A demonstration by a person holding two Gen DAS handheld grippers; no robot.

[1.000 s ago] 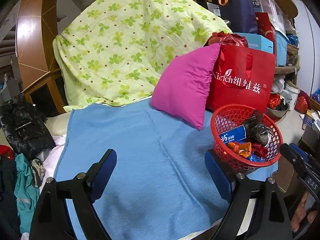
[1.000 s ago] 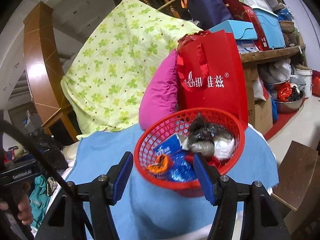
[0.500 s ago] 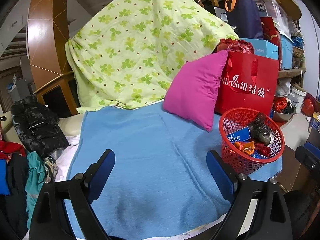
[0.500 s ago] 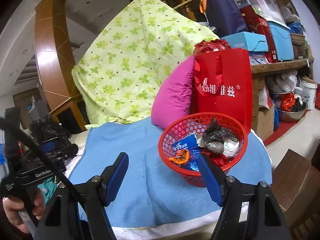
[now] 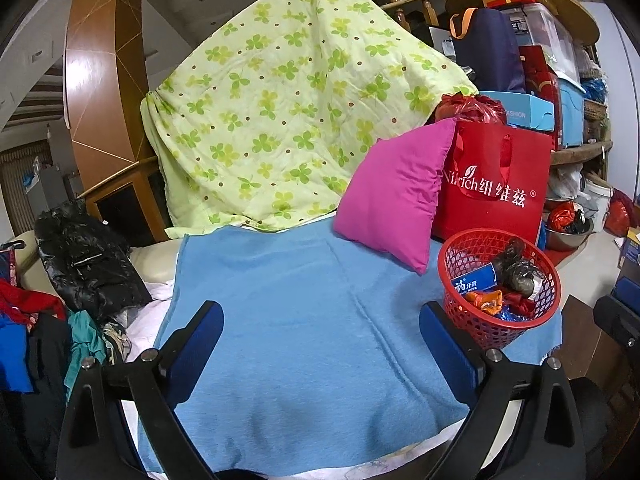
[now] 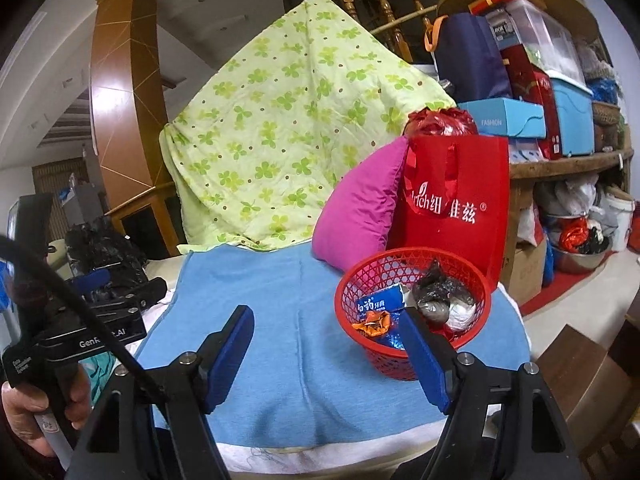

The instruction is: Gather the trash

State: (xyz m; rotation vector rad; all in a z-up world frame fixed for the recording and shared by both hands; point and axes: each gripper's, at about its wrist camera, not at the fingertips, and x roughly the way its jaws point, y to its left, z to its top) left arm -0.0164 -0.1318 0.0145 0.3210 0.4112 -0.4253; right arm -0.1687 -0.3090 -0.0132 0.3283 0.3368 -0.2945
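Trash filled the round red plastic mesh basket (image 5: pixel 498 284), which stood on the far right corner of the light blue fleece blanket (image 5: pixel 304 340). Inside lay a blue toothpaste box (image 5: pixel 474 282) with white characters, a crumpled orange wrapper (image 5: pixel 486 301), a knotted black plastic bag (image 5: pixel 516 268), some red scraps and shiny blue foil (image 6: pixel 390 338).

In the left wrist view the left gripper (image 5: pixel 320 344) hung above bare blanket with its blue-padded jaws spread wide and nothing between them. The basket sat just outside and beyond the right-hand pad, not between the jaws.

In the right wrist view the right gripper (image 6: pixel 326 354) also had its jaws wide apart and empty. Its right pad overlapped the near rim of the basket in the picture, so the basket lay ahead and to the right of the gap rather than inside it; whether the pad touched the rim could not be told. The left gripper's black body (image 6: pixel 80 332) showed at the left edge of that view, held in a hand (image 6: pixel 24 412).

Behind the basket stood a red paper shopping bag (image 5: pixel 496 188) with white lettering, and a magenta cushion (image 5: pixel 394 196) leaned against it. A pale green clover-print quilt (image 5: pixel 292 120) draped over the backrest. A black glossy jacket (image 5: pixel 86 264) lay in a heap left of the blanket.
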